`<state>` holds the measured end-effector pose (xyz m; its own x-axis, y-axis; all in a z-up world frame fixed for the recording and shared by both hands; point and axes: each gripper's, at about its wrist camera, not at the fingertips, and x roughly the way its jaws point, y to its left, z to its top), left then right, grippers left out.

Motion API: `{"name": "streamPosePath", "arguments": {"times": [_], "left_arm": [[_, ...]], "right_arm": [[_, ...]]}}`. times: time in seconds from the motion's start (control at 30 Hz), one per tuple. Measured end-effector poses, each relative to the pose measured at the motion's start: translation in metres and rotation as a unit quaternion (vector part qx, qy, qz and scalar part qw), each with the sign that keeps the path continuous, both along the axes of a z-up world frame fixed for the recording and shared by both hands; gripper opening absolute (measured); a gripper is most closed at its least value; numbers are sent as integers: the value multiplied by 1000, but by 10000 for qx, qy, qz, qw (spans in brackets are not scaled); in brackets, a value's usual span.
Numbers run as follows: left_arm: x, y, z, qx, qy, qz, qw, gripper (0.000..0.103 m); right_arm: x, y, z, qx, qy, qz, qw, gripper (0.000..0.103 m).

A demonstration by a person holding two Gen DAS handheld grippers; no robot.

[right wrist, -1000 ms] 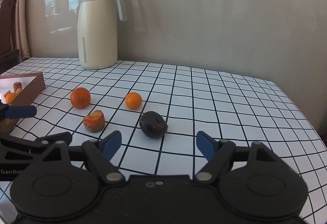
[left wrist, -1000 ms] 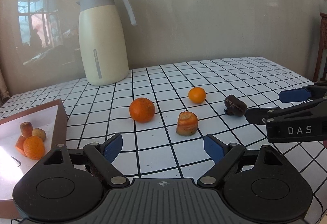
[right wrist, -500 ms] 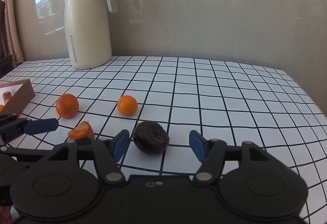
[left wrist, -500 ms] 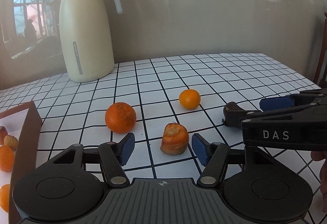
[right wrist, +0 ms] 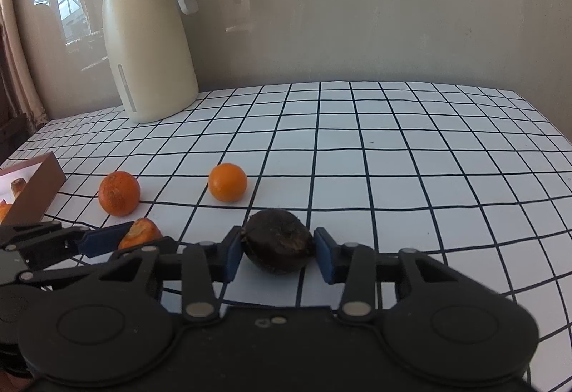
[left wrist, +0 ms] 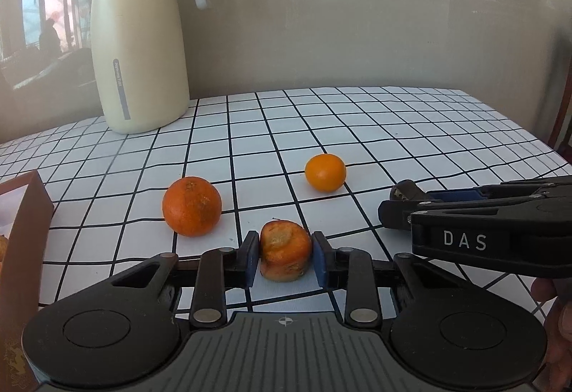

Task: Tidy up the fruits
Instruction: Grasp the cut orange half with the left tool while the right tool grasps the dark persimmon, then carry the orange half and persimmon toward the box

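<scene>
1. Left wrist view: the left gripper (left wrist: 285, 258) has just been closing. Its two blue fingers (left wrist: 251, 258) now pinch the stubby orange fruit (left wrist: 285, 255), one on each side. The fruit sits on the checked worktop (left wrist: 357, 127), right between the fingers.
2. A big orange (left wrist: 192, 206) lies just past the left finger. A small orange (left wrist: 325, 172) lies farther ahead, a bit to the right. A brown box (left wrist: 25, 234) stands far off to the left, and a tall cream jug (left wrist: 139, 45) stands at the back.
3. The stubby fruit looks soft and a bit dented. I think it is light and could squash, so a gentle hold at its wide middle seems best.
4. Right wrist view: the right gripper (right wrist: 279, 254) has just been closing too. The dark round fruit (right wrist: 278, 250) sits between its fingers (right wrist: 324, 259). The left finger touches it, and the right one looks to be just at its side, so the hold may not be tight yet.
5. The dark fruit looks wrinkled and maybe soft. It is round, so it may roll. Holding it across the fattest part seems safest.
6. The box stands far left of these fingers. I think both fruits go there.
</scene>
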<state>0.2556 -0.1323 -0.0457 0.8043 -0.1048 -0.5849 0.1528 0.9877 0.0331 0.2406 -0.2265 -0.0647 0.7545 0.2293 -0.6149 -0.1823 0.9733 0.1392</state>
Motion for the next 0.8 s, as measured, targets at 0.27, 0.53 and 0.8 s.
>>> {"name": "streamPosePath", "arguments": {"times": [0.27, 0.53, 0.8], "left_arm": [[-9, 6, 4, -123, -95, -21, 9999, 31], [-45, 6, 25, -61, -346, -333, 9988, 31], [-83, 27, 48, -147, -545, -306, 9979, 31]], "right_arm": [[-6, -15, 4, -15, -25, -247, 9997, 34], [-29, -24, 19, -51, -156, -343, 9993, 34], [-67, -12, 38, -183, -366, -302, 9987, 34]]}}
